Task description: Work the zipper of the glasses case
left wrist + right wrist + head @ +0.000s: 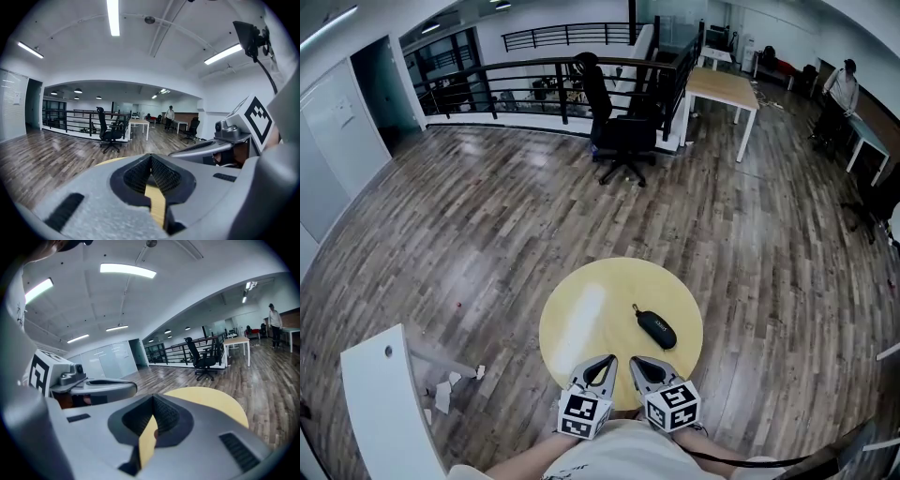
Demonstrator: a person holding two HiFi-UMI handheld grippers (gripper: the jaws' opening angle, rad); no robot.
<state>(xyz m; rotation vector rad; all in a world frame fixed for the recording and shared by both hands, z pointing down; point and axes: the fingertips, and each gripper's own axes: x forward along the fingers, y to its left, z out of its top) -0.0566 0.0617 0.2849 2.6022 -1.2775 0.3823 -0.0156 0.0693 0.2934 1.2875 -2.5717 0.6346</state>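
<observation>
– where's the glasses case?
– lying on the round counter, toward its right edge, nothing touching it.
– and the grippers?
– left gripper and right gripper hover at the near edge, jaws together, holding nothing.

The head camera looks steeply down on the table, with the left tool and right tool at its near edge. Each tool's camera sits close behind its jaws, facing level outward; all views share the office chair beyond the tools.
</observation>
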